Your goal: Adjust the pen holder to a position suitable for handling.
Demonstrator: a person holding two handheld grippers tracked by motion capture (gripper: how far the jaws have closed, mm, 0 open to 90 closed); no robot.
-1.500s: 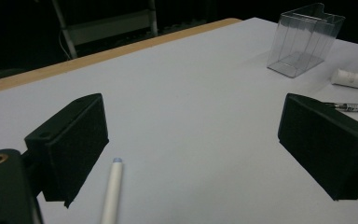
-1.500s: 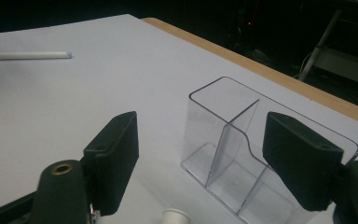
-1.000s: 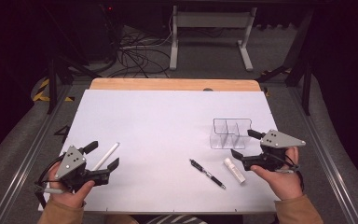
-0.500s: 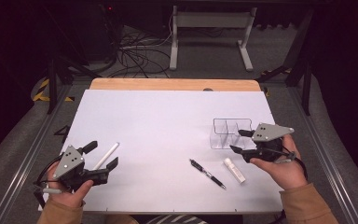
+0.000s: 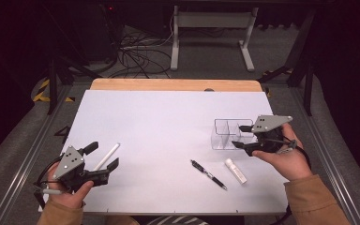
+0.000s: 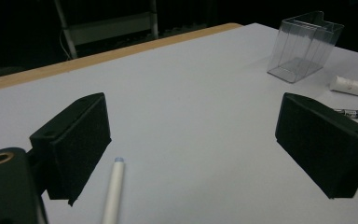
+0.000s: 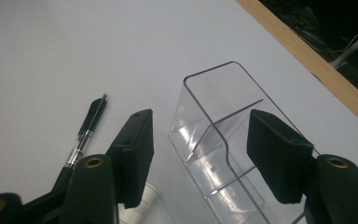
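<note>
On the white table (image 5: 159,122), my right gripper (image 5: 244,136) has lifted from beside the white tube (image 5: 235,170) to the clear divided box (image 5: 228,134) at the right (it hasn't budged), jaws narrowed but not gripping, one inside it, one outside. My left gripper (image 5: 104,155) stays put, jaws wide and empty around the white stick (image 5: 107,156); black pen (image 5: 208,175) untouched.

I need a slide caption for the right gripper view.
Open right tool straddling one wall of the clear organizer, black pen alongside.
</note>
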